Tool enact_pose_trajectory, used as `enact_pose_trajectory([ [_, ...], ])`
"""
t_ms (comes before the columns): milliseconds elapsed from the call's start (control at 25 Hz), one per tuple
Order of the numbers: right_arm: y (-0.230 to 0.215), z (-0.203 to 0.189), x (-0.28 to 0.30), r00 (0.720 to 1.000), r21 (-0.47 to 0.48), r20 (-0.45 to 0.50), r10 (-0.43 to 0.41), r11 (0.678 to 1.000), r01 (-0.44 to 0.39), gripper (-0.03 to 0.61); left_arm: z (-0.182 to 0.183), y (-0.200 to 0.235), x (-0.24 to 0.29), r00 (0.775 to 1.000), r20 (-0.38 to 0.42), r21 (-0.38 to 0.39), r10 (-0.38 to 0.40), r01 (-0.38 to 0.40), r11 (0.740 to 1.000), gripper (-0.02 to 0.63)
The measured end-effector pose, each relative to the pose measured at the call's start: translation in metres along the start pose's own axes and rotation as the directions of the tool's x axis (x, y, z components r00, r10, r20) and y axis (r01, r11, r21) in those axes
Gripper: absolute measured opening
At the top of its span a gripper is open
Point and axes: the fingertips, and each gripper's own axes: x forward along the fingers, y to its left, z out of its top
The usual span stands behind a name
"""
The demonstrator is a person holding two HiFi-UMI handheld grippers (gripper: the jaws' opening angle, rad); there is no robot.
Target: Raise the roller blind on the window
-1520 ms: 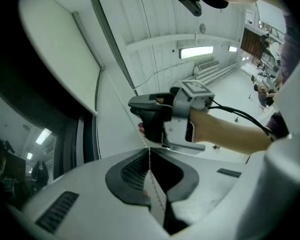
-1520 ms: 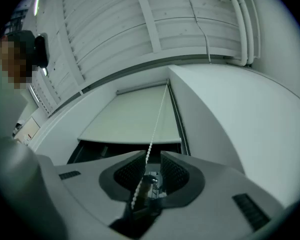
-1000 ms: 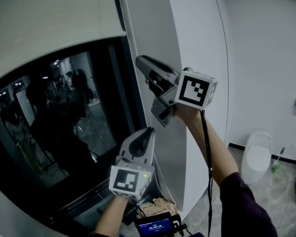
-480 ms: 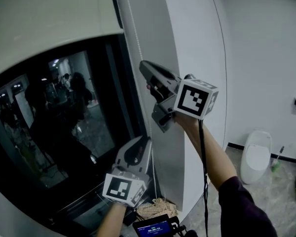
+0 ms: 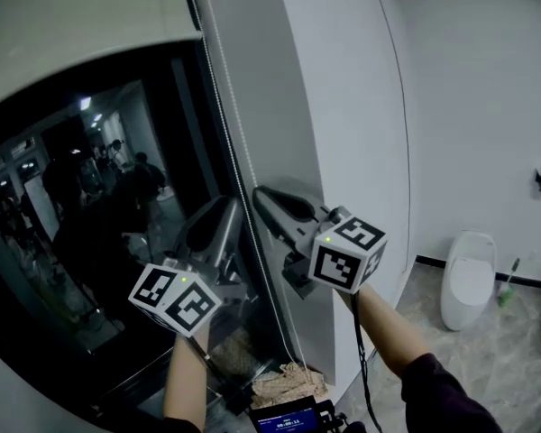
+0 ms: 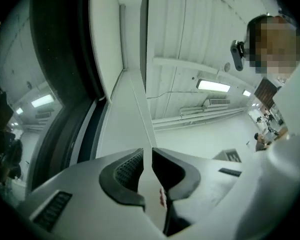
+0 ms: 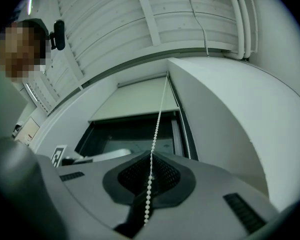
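Note:
The pale roller blind (image 5: 63, 25) hangs partly raised over the dark window glass (image 5: 81, 215); it also shows in the right gripper view as the roller blind (image 7: 135, 101). Its white bead chain (image 5: 224, 106) drops along the window's right frame. My right gripper (image 5: 265, 198) is shut on the bead chain (image 7: 159, 119), which runs straight between its pads at the right gripper (image 7: 150, 170). Just left of it and at about the same height is my left gripper (image 5: 224, 211). In its own view the left gripper (image 6: 147, 156) shows a narrow gap between the jaws, with no beads seen in it.
A white wall pillar (image 5: 343, 106) stands right of the window. A white toilet (image 5: 469, 280) and a brush (image 5: 506, 291) are on the tiled floor at right. A small device with a lit screen (image 5: 288, 418) sits at the bottom edge.
My right gripper has come down along the window frame with the chain in it. My left gripper has risen from below to beside the right one. The blind's bottom edge sits higher.

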Motion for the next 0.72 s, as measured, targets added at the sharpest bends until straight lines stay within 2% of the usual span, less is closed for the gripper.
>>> enact_pose_trajectory([
  [280, 0.005, -0.018, -0.037, 1.000, 0.003, -0.014, -0.006, 1.000, 0.006, 0.017, 0.026, -0.008, 0.050, 0.997, 0.011, -0.080, -0.071, 0.071, 0.994, 0.028],
  [360, 0.013, -0.025, -0.046, 1.000, -0.010, -0.019, -0.004, 1.000, 0.004, 0.017, 0.032, -0.016, 0.056, 0.991, 0.021, -0.110, -0.131, 0.132, 0.985, 0.060],
  [480, 0.019, -0.034, -0.055, 1.000, -0.011, -0.022, -0.011, 1.000, 0.011, 0.017, 0.042, -0.031, 0.062, 0.977, 0.035, -0.162, -0.209, 0.212, 0.964, 0.068],
  [640, 0.024, -0.042, -0.061, 1.000, 0.019, -0.023, -0.001, 1.000, 0.002, 0.017, 0.037, -0.027, 0.065, 0.986, 0.008, -0.142, -0.168, 0.167, 0.976, 0.064],
  [720, 0.022, -0.043, -0.064, 1.000, 0.036, -0.027, -0.002, 0.999, 0.003, 0.017, 0.031, -0.028, 0.065, 0.988, -0.006, -0.117, -0.153, 0.151, 0.982, 0.028],
])
